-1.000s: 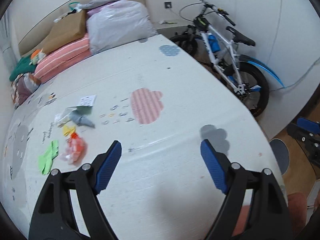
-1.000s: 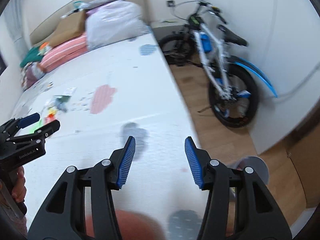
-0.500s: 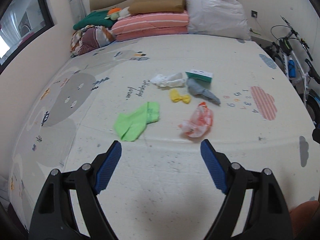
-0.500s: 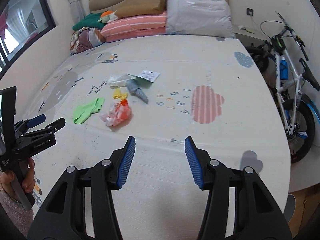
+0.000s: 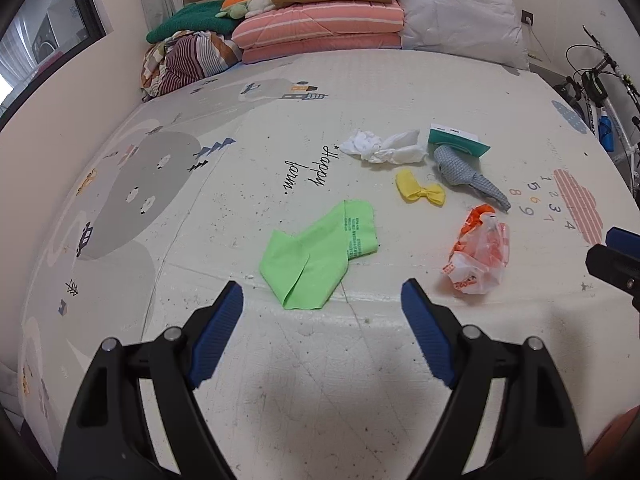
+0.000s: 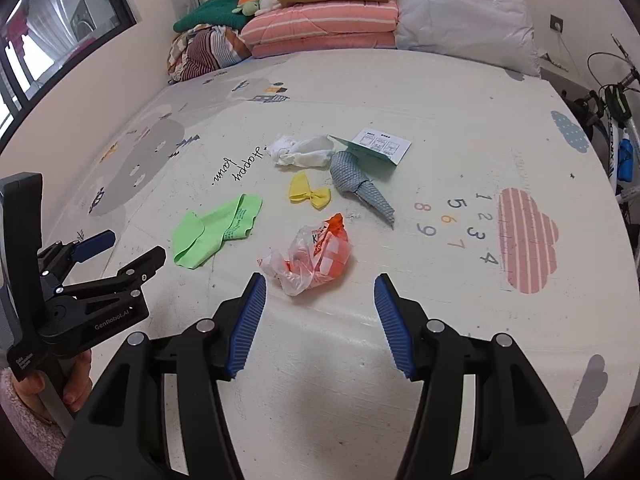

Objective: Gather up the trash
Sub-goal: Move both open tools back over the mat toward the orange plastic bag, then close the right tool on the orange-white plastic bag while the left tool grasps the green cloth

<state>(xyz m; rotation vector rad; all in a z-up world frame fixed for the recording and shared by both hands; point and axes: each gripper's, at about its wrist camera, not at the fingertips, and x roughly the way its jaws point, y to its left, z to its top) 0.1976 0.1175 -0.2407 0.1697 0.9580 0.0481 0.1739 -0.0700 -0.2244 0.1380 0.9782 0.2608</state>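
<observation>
On the play mat [image 6: 440, 92], mid-surface, lies the trash: an orange-and-clear plastic bag [image 6: 316, 256], green wrapper [image 6: 212, 232], yellow scrap [image 6: 310, 192], white tissue [image 6: 300, 151], grey cloth [image 6: 360, 184] and leaflet [image 6: 380, 146]. Right wrist view alone shows the left gripper [image 6: 132, 248] marked "GenRobot.AI", jaws apart, empty. Right gripper [image 6: 320, 312] jaws are opening, nothing between them. Mat text reads "happy farm". Far: bedding [image 5: 320, 24]; right: bicycle [image 5: 600, 112].

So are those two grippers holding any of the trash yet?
No. The left gripper and right gripper are both empty; the right's jaws are opening, above the mat.
</observation>
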